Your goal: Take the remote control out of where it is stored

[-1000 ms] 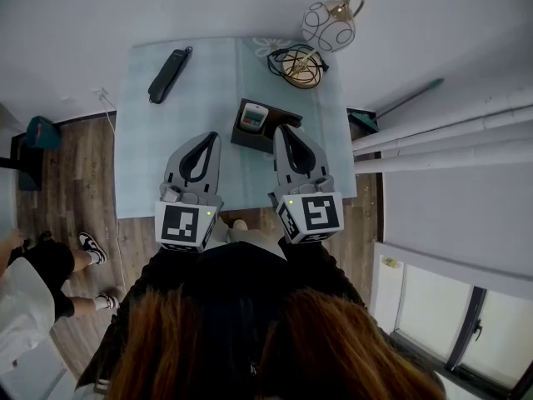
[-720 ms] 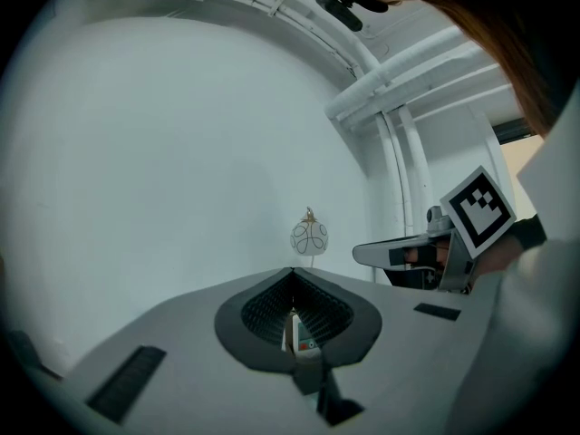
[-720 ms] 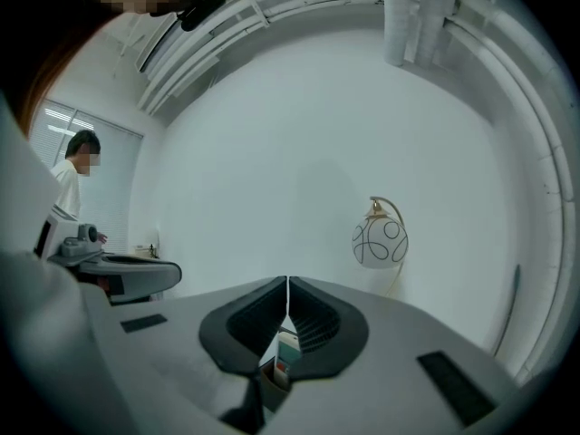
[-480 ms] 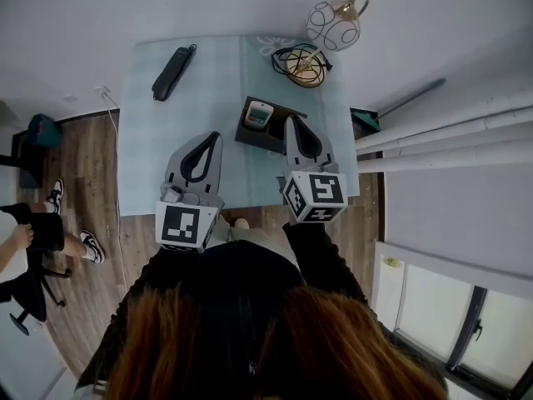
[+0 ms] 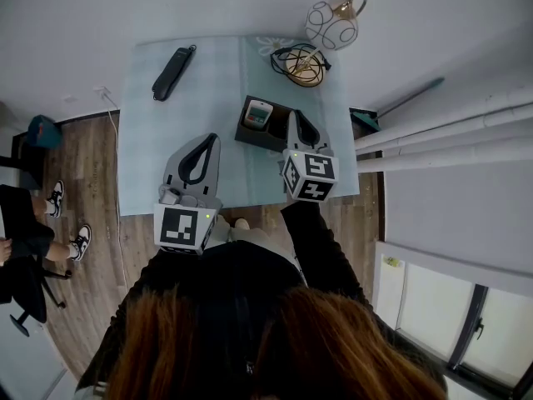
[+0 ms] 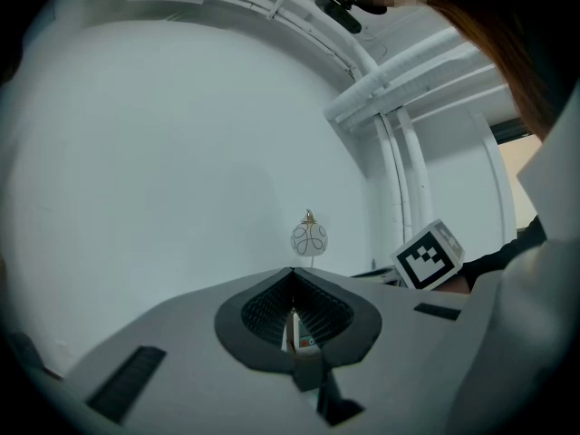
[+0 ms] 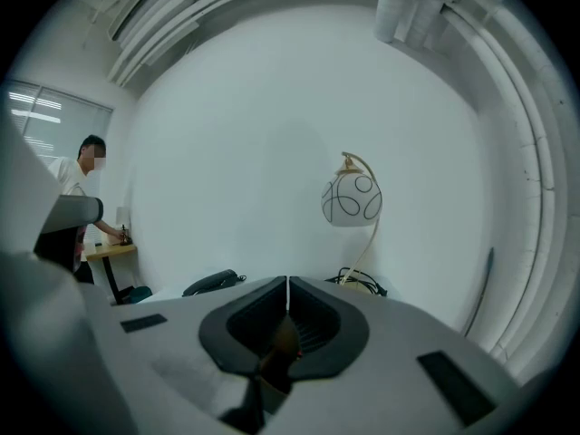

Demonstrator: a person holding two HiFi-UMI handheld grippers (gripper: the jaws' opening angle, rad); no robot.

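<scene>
Both pairs of tongs are pressed together with nothing between them: the right tongs [image 5: 293, 115] point slightly downward, their tip just beside the right edge of the dark holder [image 5: 248, 138], and the left tongs [image 5: 211, 138] hover over bare surface [image 5: 158, 157] to its left. The remote control [image 5: 257, 115] stands in that holder, face up. Farther off, a black handset [image 5: 173, 73] lies on the surface and a round lamp [image 5: 331, 23] stands at the back edge.
</scene>
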